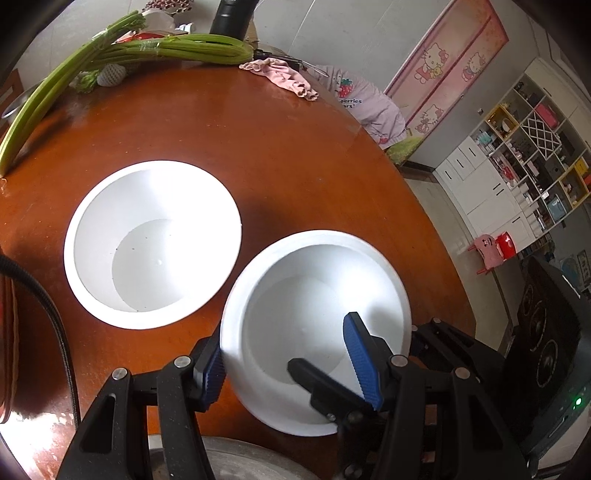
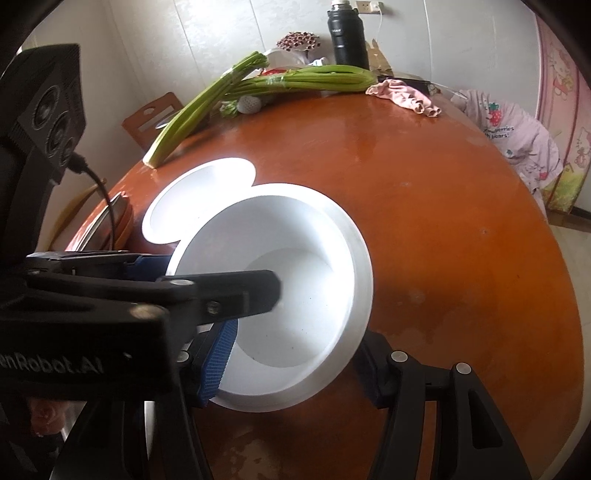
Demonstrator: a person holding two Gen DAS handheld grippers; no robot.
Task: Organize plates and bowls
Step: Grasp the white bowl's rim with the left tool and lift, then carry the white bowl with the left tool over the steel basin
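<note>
Two white bowls are on the round brown table [image 1: 280, 155]. The far bowl [image 1: 153, 243] rests flat at the left; it also shows in the right wrist view [image 2: 192, 199]. The near bowl [image 1: 317, 325] is tilted. My left gripper [image 1: 291, 365] straddles its near-left wall, one blue pad outside and one inside. My right gripper [image 2: 295, 362] has its left blue pad [image 2: 218, 362] inside the same bowl [image 2: 295, 295] and its right finger outside the rim. I cannot tell whether either gripper is clamped on the bowl.
Long green celery stalks [image 1: 110, 59], a pink cloth [image 1: 284, 77] and a black flask [image 2: 349, 33] lie at the table's far side. A stack of plates [image 2: 118, 221] sits at the left edge. A chair with pink clothing [image 2: 517, 136] stands at the right.
</note>
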